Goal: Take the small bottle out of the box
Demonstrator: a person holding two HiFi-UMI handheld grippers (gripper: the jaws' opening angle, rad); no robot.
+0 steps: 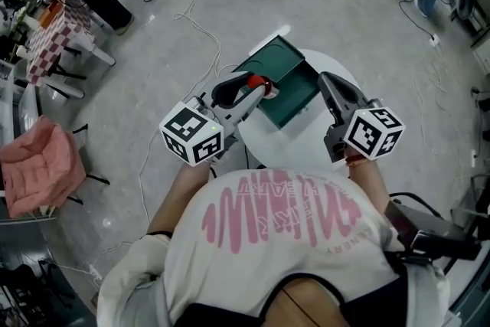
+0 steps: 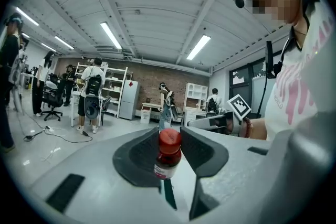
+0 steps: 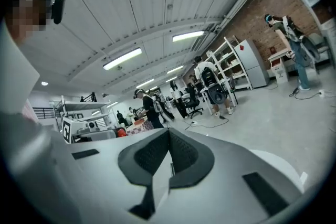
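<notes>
our left claw (image 2: 170, 131) is clamped on the small bottle (image 2: 168, 159), gripping its body below the red cap (image 2: 169, 137), with the long axis upright between the jaws. it hangs at the left edge of the green box (image 1: 291, 65) on the white bench (image 1: 276, 138). the right claw (image 3: 169, 136) is pinched together on nothing, off the box's right side, so carrying the bottle clear looks like the left's job.

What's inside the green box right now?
The visible floor of the green box shows nothing, just bare green. Its left corner is covered by the left gripper, shut on the small bottle with the red cap, so anything there can't be seen.
</notes>
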